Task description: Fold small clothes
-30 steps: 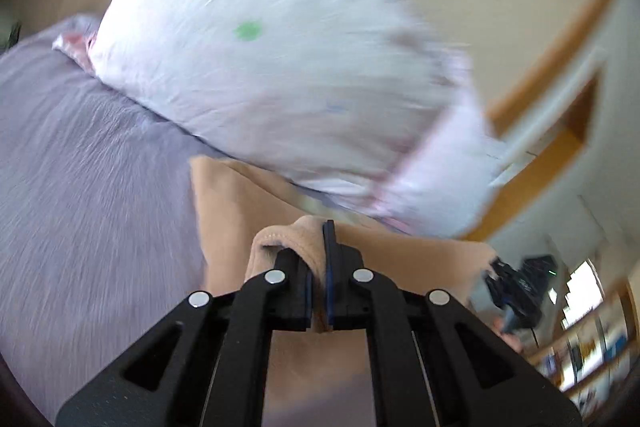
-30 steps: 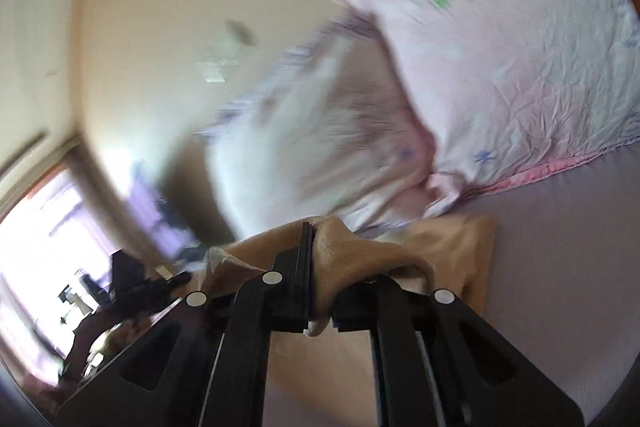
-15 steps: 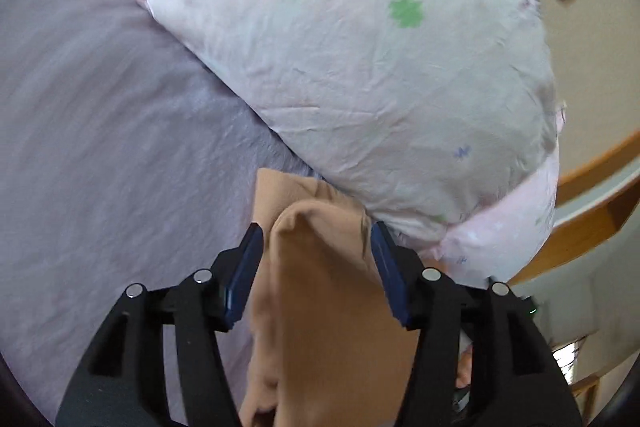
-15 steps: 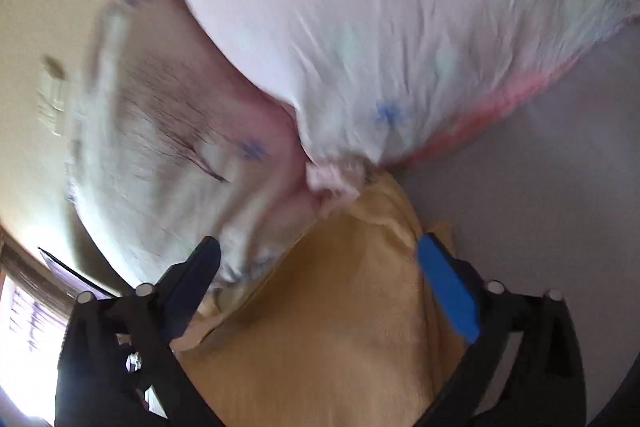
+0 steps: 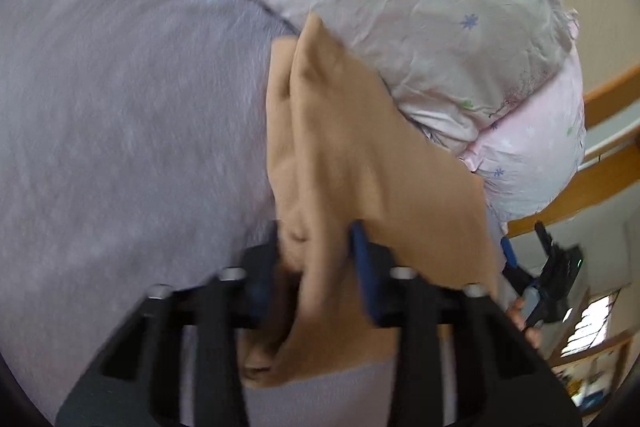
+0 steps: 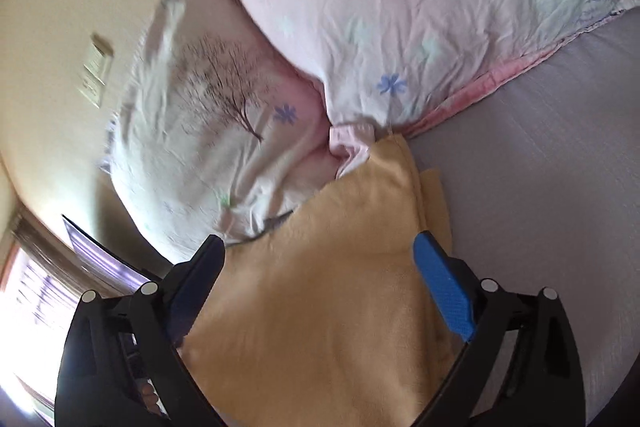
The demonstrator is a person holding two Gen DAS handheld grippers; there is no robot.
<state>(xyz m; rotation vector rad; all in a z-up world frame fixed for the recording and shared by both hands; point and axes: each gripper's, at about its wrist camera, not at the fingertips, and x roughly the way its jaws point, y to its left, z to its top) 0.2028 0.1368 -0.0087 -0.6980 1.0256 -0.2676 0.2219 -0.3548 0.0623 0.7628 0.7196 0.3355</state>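
A tan cloth (image 5: 352,163) lies folded on the grey-purple bed sheet (image 5: 120,115), its far corner against the pillows. In the left wrist view my left gripper (image 5: 316,247) is open, its jaws apart around a raised fold of the cloth, with fabric bunched between them. In the right wrist view the same cloth (image 6: 332,307) looks yellow-tan and lies flat. My right gripper (image 6: 320,251) is wide open above it and holds nothing. The right gripper also shows at the lower right of the left wrist view (image 5: 552,283).
Two white-pink flowered pillows (image 6: 360,11) are stacked at the head of the bed, touching the cloth's far edge. The beige wall with a switch plate (image 6: 96,71) is behind them. A wooden bed frame (image 5: 600,179) runs along the right. Bare sheet (image 6: 540,155) lies beside the cloth.
Both grippers were shut on the cloth one second ago and have opened, letting it drop onto the bed. The cloth now lies folded by the pillows; both grippers have pulled back a little.
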